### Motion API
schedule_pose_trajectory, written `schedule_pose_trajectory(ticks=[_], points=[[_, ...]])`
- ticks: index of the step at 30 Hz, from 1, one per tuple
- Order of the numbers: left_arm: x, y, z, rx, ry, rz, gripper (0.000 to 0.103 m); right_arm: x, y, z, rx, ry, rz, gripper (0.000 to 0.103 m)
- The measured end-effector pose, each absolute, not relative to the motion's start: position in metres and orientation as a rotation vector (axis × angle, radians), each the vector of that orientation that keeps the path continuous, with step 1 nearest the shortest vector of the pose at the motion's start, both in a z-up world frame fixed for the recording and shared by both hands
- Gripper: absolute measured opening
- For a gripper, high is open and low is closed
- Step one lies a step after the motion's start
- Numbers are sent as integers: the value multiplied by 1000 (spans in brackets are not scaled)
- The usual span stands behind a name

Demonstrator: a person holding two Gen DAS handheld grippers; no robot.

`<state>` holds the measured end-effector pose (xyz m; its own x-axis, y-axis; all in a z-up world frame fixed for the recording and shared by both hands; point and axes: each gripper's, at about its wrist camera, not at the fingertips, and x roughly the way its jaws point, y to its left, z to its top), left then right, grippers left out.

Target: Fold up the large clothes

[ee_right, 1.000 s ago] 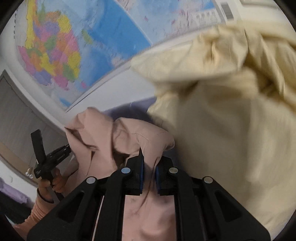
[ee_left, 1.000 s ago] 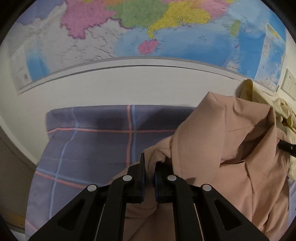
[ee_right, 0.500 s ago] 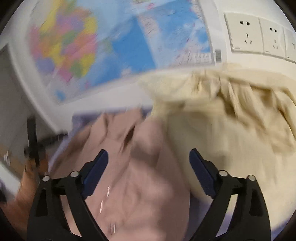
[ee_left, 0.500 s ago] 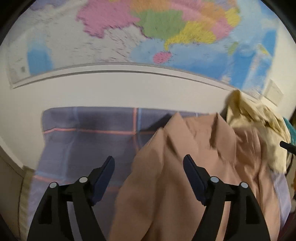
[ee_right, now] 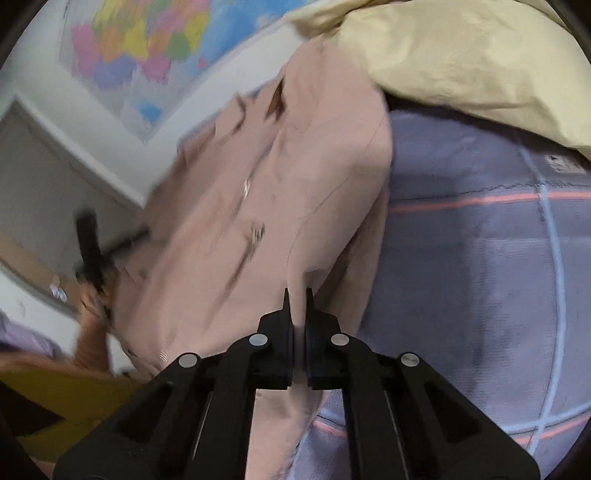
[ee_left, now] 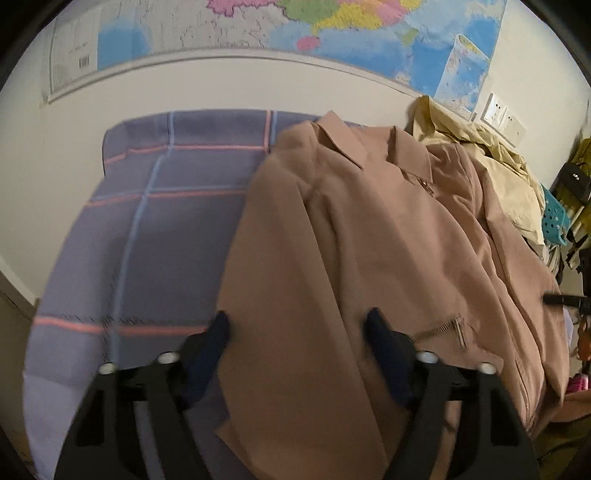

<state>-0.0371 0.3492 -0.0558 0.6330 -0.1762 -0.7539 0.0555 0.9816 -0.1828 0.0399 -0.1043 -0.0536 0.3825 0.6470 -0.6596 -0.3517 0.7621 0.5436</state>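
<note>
Jacket (ee_left: 369,240) lies spread; left tongs (ee_left: 297,332) apart, right tongs (ee_right: 297,299) clamp its edge.

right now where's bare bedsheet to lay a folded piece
Bare plaid sheet lies left of the pink jacket, up to the wall. More shows right of the sleeve the right claw pinches. Crowded far right: yellow garment.

Left wrist view: close, above jacket (ee_left: 369,258), facing wall map (ee_left: 332,22). Right wrist view: closer, jacket's (ee_right: 258,206) other side. Both share jacket, map.
</note>
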Motion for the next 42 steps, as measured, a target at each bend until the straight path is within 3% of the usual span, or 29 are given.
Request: schedule_pose_trajectory(ticks=[1,2,4,5,8,11,13,14,15,17,19,21,23,24,25,30,37,42], points=[[-38,348,-56,-155,879,-146,41,41,-110,-44,341,960,636,4],[-38,346,-54,-153,879,-151,34,41,-121,-27,335,906,609,4],[-37,344,-42,-104,847,-116,7,42,-147,5,324,827,535,4],[-35,346,-32,-86,828,-67,3,43,-162,21,309,782,501,4],[-29,365,-1,-140,739,15,3,56,-203,56,272,702,367,4],[-23,374,6,-111,720,90,10,81,-213,39,240,755,267,4],[-25,375,0,-107,742,95,31,93,-211,9,221,835,205,11],[-30,375,-5,-124,765,53,40,98,-210,-4,220,878,187,25],[-35,373,-10,-140,785,18,54,99,-205,-18,207,911,150,47],[-51,369,-18,-138,801,-42,59,91,-203,-25,191,895,119,60],[-66,364,-24,-129,797,-70,64,76,-201,-21,212,841,125,60],[-75,354,-34,-105,827,-70,63,53,-203,-10,229,761,120,68],[-77,351,-47,-112,867,-75,37,43,-201,-2,234,708,134,74],[-77,351,-54,-124,885,-84,13,33,-197,2,234,681,147,75],[-75,351,-58,-127,899,-70,2,33,-193,5,235,668,160,75],[-78,361,-36,-122,839,40,1,14,-172,3,271,641,316,75],[-74,387,72,41,643,316,1,19,-142,-13,259,696,411,73],[-35,380,34,275,774,554,11,30,-129,-33,268,760,446,74]])
